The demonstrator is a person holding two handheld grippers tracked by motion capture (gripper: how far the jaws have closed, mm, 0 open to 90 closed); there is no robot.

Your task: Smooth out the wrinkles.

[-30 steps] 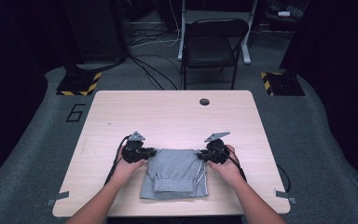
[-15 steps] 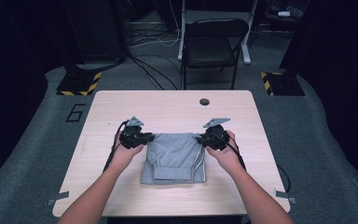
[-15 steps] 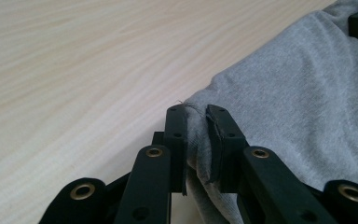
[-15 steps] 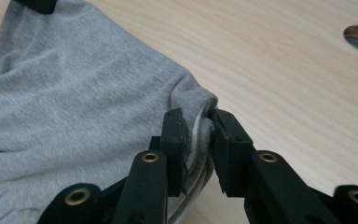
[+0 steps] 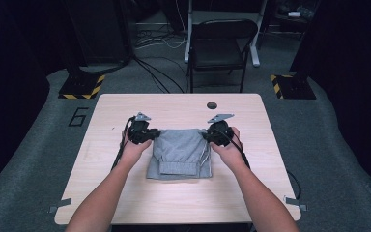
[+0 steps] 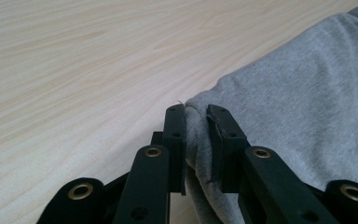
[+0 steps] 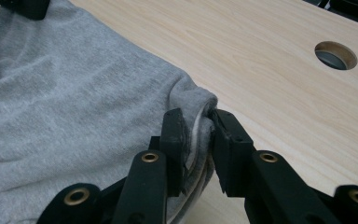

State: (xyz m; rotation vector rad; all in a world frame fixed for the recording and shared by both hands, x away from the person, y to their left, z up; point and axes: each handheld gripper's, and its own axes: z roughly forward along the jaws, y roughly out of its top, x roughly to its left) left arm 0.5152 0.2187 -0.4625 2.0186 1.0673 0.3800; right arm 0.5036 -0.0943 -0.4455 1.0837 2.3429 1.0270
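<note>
The wooden table (image 5: pixel 125 203) fills the middle of the high view, with a small round hole (image 5: pixel 211 105) near its far edge. At its centre lies a folded grey garment (image 5: pixel 181 157) of soft heathered jersey (a white cord runs down its right side), roughly square, its slightly longer axis running from the top of the frame to the bottom, a folded band at the lower edge. The left gripper (image 6: pixel 196 140) pinches the garment's upper left corner; the right gripper (image 7: pixel 198 144) clamps the upper right corner. On the grey floor left of the table, a "6" (image 5: pixel 78 116) is marked.
</note>
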